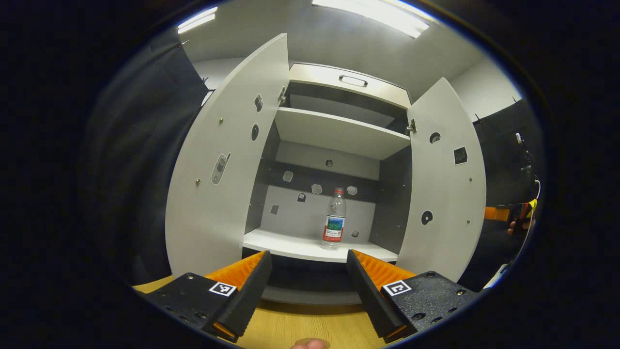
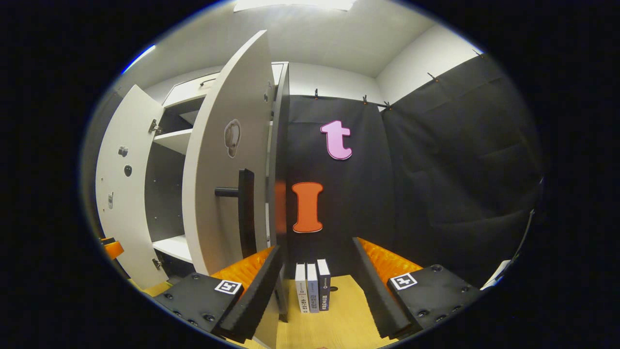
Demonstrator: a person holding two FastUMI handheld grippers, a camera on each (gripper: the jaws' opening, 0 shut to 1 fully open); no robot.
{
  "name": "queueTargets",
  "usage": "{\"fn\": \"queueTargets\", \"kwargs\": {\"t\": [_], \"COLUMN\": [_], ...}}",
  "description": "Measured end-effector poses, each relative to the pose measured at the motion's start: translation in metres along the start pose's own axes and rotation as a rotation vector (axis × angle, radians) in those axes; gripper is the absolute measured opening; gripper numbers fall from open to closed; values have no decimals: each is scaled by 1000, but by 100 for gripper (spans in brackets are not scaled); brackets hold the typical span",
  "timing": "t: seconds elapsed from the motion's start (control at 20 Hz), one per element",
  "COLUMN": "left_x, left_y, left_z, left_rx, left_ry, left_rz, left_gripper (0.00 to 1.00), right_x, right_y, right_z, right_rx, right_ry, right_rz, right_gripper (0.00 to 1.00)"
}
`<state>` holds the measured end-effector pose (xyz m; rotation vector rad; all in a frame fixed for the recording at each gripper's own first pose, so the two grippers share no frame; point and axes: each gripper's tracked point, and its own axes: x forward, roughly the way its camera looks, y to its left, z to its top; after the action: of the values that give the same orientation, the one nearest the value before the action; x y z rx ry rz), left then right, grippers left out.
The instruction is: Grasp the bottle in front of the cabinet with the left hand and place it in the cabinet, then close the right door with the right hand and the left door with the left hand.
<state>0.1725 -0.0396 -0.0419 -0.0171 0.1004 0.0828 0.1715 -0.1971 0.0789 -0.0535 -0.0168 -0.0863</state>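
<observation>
Bottle (image 1: 333,219) stands upright on the cabinet's lower shelf (image 1: 290,246), centre frame: placed. Left gripper (image 1: 308,291) gapes wide, empty. Right gripper (image 2: 314,291), wide and empty too, faces the right door (image 2: 218,194); both doors wait open.

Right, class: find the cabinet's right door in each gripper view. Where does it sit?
Left gripper view: the right door stands open, right of centre, inner face showing.
Right gripper view: the right door is left of centre, its handle towards the camera.
Shared landmark: the upper shelf.
</observation>
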Motion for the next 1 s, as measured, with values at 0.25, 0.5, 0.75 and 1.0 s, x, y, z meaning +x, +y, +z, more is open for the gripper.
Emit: {"fn": "queueTargets", "kwargs": {"t": [0.25, 0.5, 0.75, 1.0], "left_x": [7, 1, -11, -34], "left_y": [17, 46, 74, 98], "left_z": [-3, 10, 23, 39], "left_rx": [-16, 23, 29, 26], "left_ry": [12, -15, -46, -84], "left_rz": [-4, 31, 89, 163], "left_gripper": [94, 94, 94, 94], "right_x": [-2, 11, 24, 33], "right_y": [60, 118, 176, 217], "right_z": [0, -6, -19, -35], "right_rx": [0, -14, -15, 7], "right_ry": [5, 6, 26, 66], "right_rz": [82, 156, 254, 321], "right_gripper": [95, 95, 95, 96]}}
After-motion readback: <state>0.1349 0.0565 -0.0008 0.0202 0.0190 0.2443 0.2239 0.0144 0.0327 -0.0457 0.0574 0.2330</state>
